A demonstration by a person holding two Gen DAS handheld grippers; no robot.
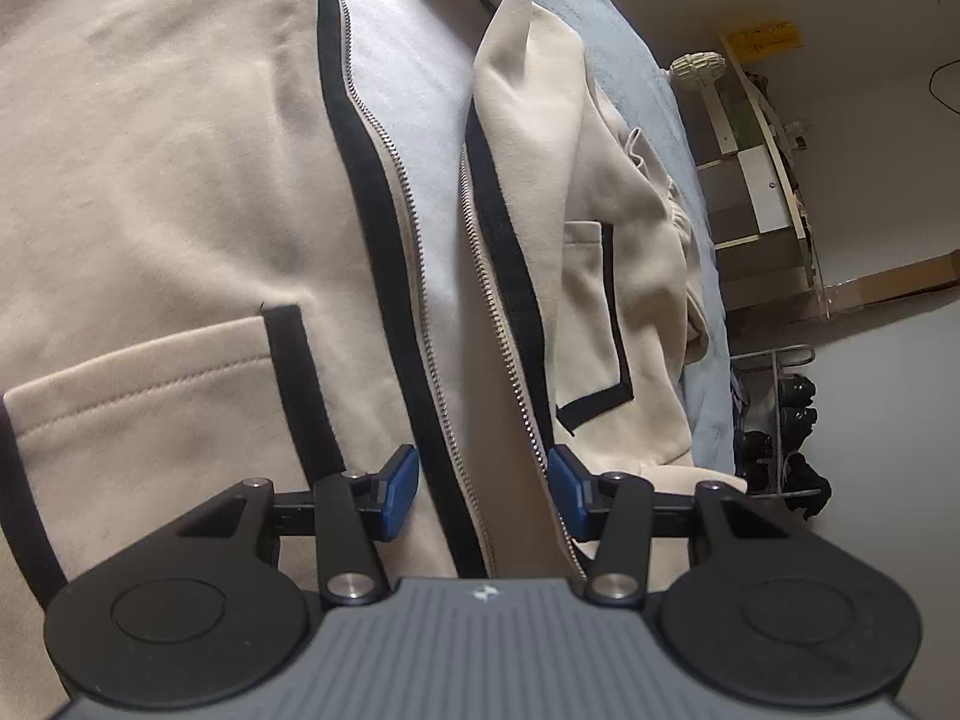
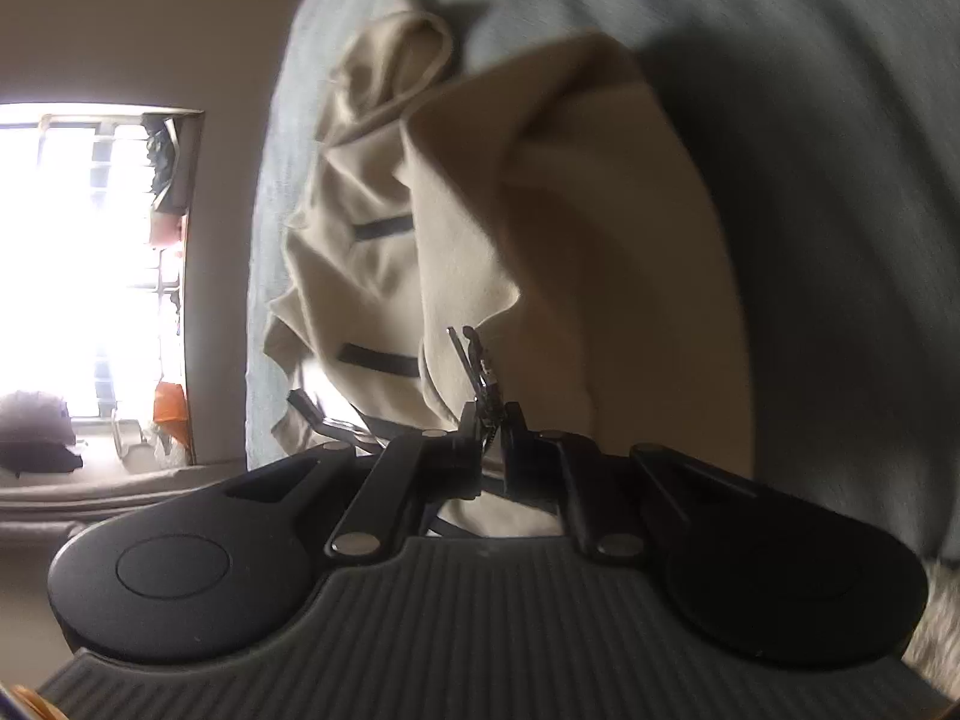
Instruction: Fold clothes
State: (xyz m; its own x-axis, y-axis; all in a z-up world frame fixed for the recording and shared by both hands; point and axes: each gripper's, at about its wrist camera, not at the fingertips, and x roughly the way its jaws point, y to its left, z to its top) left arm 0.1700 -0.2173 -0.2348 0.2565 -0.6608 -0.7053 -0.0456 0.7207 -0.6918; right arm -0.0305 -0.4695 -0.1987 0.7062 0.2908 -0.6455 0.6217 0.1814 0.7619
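Beige zip jacket (image 1: pixel 180 180) lies front-up on a grey-blue bed cover (image 1: pixel 636 96), zipper undone, the two black-trimmed front edges spread so the pale lining (image 1: pixel 408 90) shows between them. Pockets with black trim sit on both panels.

Left tool (image 1: pixel 483 495) hovers just above the hem end of the open zipper (image 1: pixel 498 324), blue pads (image 1: pixel 399 492) well apart, nothing between them.

Right tool (image 2: pixel 493 420) is closed tight on the jacket's zipper edge: the metal zipper pull (image 2: pixel 474 360) sticks up out of the pinch, and the beige cloth bunches and lifts away from it (frame is motion-blurred, so how much cloth is caught is hard to tell). In this view the jacket is rumpled, with the drawstring (image 2: pixel 426 72) looped near the far end.

Step in hand, judged: handling the front opening, with one side gripped at the zipper and the other side free. This fits either lining up the fronts to flatten the jacket or drawing one panel across as a fold.

Next move calls for the left tool to take hold of the cloth below it and for both holds to keep the panel taut, as the cloth is soft and creases easily.
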